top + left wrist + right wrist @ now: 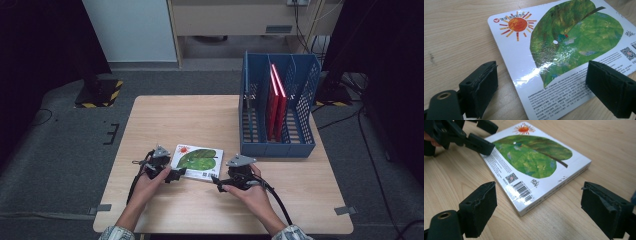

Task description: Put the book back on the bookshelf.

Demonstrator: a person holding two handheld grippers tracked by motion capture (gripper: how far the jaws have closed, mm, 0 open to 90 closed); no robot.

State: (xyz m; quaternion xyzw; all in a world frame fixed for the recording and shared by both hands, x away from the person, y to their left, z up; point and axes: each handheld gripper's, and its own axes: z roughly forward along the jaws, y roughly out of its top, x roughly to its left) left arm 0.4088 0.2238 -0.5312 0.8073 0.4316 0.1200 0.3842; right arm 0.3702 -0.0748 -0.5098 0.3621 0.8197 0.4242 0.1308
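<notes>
- Book (pixel 196 161) lies flat on the table (pixel 165 120), between both grippers, long axis running from one to the other, sun end toward the left.
- Left gripper (pixel 176 174): jaws apart, straddling the book's near-left corner.
- Right gripper (pixel 216 181): jaws apart, aimed at the barcode corner.

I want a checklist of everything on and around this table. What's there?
Surface: wooden table, bare around the book.
Job's things: picture book lying flat, back cover up, green leaf and sun.
Clutter: blue file rack holding a red book upright.
Grippers: left gripper and right gripper open, one at each end of the book.
Cables: black cable trailing from the right gripper.
Surroundings: grey floor.
</notes>
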